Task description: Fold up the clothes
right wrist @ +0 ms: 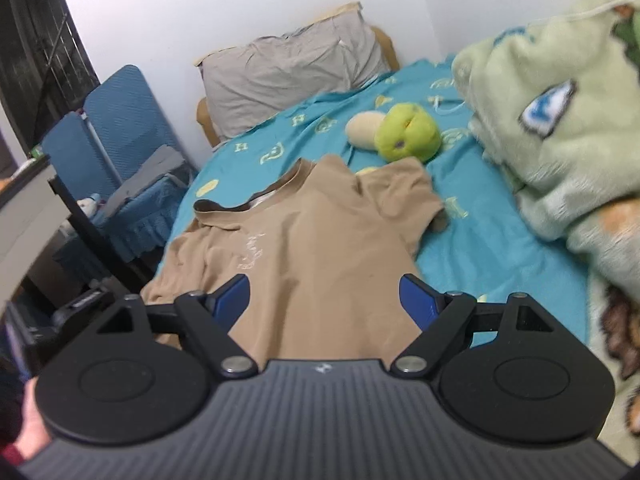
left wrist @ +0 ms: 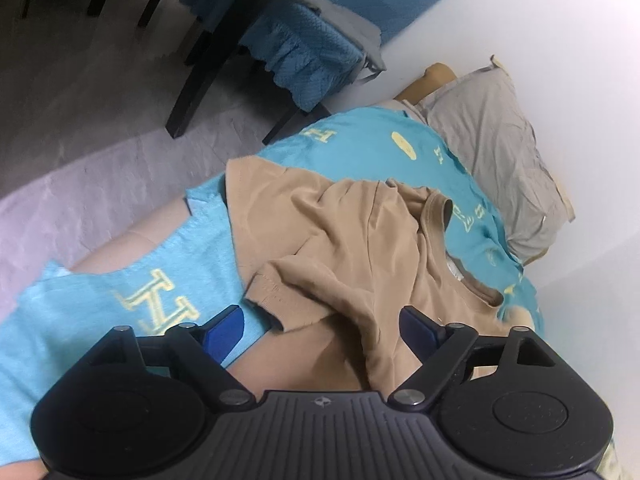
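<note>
A tan T-shirt (right wrist: 304,240) lies spread on the teal bed sheet (right wrist: 492,256), collar toward the pillow, one sleeve bunched at the right. In the left wrist view the same shirt (left wrist: 340,240) is crumpled, with a sleeve hem close to the fingers. My left gripper (left wrist: 322,322) is open and empty, just above the shirt's lower sleeve. My right gripper (right wrist: 324,292) is open and empty, over the shirt's lower hem.
A grey pillow (right wrist: 292,72) lies at the bed head. A green plush toy (right wrist: 408,132) and a pale green fleece blanket (right wrist: 560,120) lie at the right. A chair with a blue cover (left wrist: 300,56) stands by the bed on the grey floor (left wrist: 80,120).
</note>
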The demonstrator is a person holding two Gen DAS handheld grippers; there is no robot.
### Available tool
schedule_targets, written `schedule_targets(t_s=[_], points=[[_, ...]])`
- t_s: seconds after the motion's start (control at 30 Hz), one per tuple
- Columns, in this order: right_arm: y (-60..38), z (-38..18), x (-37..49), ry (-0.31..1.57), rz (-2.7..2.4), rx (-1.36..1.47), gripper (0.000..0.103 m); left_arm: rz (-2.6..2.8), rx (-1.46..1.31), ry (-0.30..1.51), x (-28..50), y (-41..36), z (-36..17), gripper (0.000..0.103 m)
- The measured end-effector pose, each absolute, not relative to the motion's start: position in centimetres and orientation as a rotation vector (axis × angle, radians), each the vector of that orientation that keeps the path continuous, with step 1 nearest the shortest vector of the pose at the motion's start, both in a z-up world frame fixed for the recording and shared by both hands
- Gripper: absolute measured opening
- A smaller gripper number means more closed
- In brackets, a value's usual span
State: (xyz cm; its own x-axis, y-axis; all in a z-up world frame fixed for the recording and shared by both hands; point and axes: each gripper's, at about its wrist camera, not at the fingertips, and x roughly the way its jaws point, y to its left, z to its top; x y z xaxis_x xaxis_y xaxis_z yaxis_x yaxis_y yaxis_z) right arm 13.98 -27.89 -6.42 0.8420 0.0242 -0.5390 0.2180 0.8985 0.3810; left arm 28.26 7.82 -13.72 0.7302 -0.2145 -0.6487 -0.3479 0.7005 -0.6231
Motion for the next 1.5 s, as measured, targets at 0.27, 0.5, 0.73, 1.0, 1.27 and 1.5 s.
schedule_targets(t_s=[0.27,0.5,0.73,1.0,1.27,1.5], points=[[-30.3,-8.4,16.8,0.607,-0.16,0.539,0.083,0.136,-0.924,0.688,31.3,8.5,-15.8,0.07],[-30.8,-9.6,17.7,0.652,-0.149,0.576,0.083,0.21,-0.776,0.701,34.7,9.5,-15.6,0.015],[-30.7,-10.4,18.3,0.687,-0.156,0.598,0.083,0.252,-0.464,0.615,41.6,12.1,-8.4,0.011],[-29.8,-10.9,19.4,0.696,-0.177,0.527,0.083,0.288,-0.126,0.68,47.2,12.5,-9.6,0.016],[-28.8,-10.3,19.6,0.651,-0.16,0.48,0.083,0.234,-0.11,0.68,41.9,10.4,-9.4,0.063],[-28.3,-9.0,18.3,0.602,-0.141,0.43,0.083,0.002,-0.065,0.588,30.8,3.2,-3.7,0.091]])
